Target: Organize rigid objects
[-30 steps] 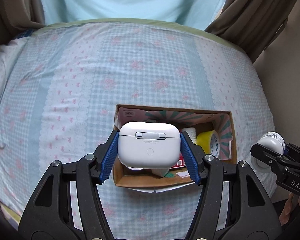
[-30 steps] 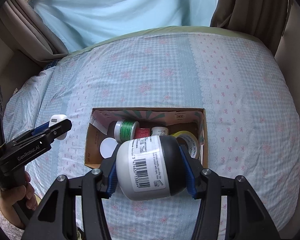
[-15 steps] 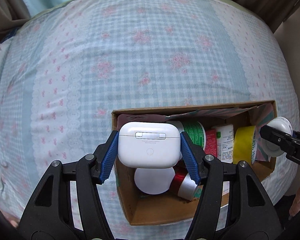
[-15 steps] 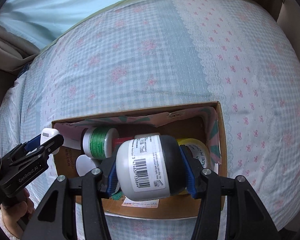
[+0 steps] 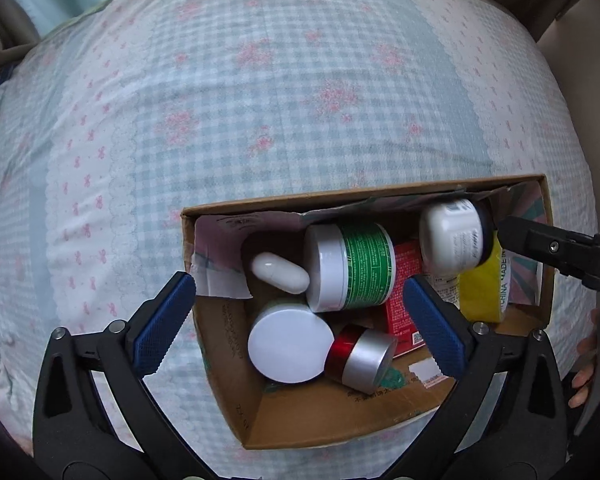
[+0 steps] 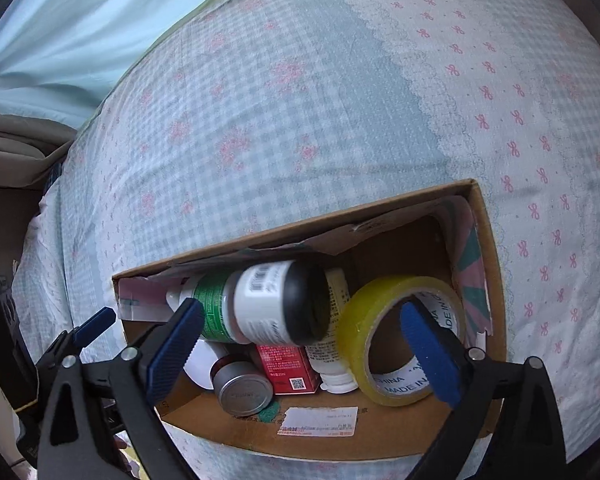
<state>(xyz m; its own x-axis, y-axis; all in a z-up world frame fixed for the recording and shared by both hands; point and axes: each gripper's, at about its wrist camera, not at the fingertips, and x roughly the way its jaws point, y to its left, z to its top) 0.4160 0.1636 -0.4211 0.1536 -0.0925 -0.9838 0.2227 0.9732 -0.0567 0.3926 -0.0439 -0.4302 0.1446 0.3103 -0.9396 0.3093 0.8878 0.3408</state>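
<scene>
Two views inspected. Left wrist: left tongs (image 5: 300, 312) have just been opening, now wide and empty; white case (image 5: 280, 273) lies in the box (image 5: 236, 364) ahead. Right wrist: right tongs (image 6: 304, 344) likewise just opened wide; white bottle (image 6: 276, 307) rests between them, unpressed. Release step; next, lift both clear.

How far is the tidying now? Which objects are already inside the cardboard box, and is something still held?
Mostly done: the white earbud case and the black-capped white bottle now lie in the cardboard box with the green jar and yellow tape. Both tongs, left and right, have just been opening and hold nothing. No loose objects show on the bedspread.
</scene>
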